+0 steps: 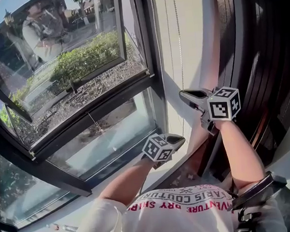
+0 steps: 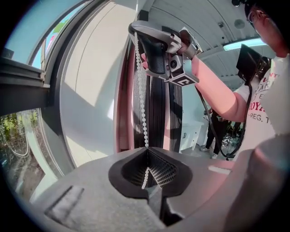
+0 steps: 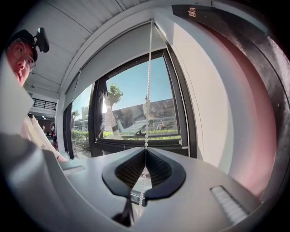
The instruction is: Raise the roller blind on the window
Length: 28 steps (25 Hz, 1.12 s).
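The left hand-held gripper (image 2: 147,152) is clamping its jaws together on the bead chain (image 2: 142,90). The chain is passing between the ribbed pads (image 2: 161,171) and running straight up out of the closed tips. Above it, the right hand-held gripper (image 2: 136,31) is sitting higher on the same chain, with the beads meeting its tips.

In its own view the right hand-held gripper (image 3: 146,150) is likewise pinching the bead chain (image 3: 148,86) between jaws that are meeting at the tips. From there the chain is rising, nearly vertical, to the top corner of the window recess.

In the head view, the left hand-held gripper (image 1: 179,139) is hanging lower and nearer the person. The right hand-held gripper (image 1: 184,95) is sitting higher and further out. Both are pointing at the pale side wall (image 1: 189,44) just beside the window (image 1: 99,104), where the thin bead chain (image 1: 178,40) is hanging.

The roller blind (image 3: 121,55) is covering only the upper band of the glass, well above both grippers. Below its edge the window is showing sky, buildings and shrubs (image 3: 81,135).
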Available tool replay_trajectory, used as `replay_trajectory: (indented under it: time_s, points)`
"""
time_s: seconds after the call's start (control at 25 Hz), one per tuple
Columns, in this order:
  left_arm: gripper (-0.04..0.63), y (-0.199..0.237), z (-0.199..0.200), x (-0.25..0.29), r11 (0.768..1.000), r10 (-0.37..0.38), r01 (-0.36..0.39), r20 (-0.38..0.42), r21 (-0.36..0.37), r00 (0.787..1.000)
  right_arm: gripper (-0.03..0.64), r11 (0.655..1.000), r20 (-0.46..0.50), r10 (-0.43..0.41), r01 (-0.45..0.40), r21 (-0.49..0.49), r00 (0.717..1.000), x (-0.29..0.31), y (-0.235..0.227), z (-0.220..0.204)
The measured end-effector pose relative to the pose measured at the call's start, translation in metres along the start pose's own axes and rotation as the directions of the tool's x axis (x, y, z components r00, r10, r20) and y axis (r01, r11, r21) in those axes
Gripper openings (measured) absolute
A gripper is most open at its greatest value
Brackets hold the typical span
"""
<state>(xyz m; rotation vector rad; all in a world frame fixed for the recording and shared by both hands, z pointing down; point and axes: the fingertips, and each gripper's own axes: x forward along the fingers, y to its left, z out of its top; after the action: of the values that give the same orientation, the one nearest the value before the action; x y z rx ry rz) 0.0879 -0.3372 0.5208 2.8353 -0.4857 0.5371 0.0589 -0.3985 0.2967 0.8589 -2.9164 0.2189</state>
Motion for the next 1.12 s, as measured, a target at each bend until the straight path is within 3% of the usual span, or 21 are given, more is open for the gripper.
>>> replay_trajectory:
  time_s: [0.48, 0.84, 0.96, 1.12]
  points:
    - [0.006, -0.009, -0.090, 0.015, 0.999, -0.018, 0.011, -0.145, -0.051, 0.989, 0.008, 0.996, -0.114, 0.035, -0.025, 0.087, 0.993, 0.015, 0.016, -0.089]
    - [0.011, -0.018, -0.094, 0.009, 1.000, -0.017, 0.018, -0.155, 0.006, 0.988, 0.008, 0.996, -0.126, 0.034, -0.023, 0.088, 0.991, 0.013, 0.020, -0.098]
    - [0.074, -0.023, -0.081, 0.006, 0.999, -0.037, 0.040, -0.119, 0.022, 0.992, 0.008, 0.996, -0.126, 0.023, -0.013, 0.085, 0.992, 0.009, 0.017, -0.096]
    - [0.135, -0.011, -0.031, -0.012, 1.000, -0.028, 0.029, 0.059, -0.010, 0.998, 0.008, 0.996, -0.125, 0.004, 0.007, 0.086, 0.992, 0.001, 0.012, -0.095]
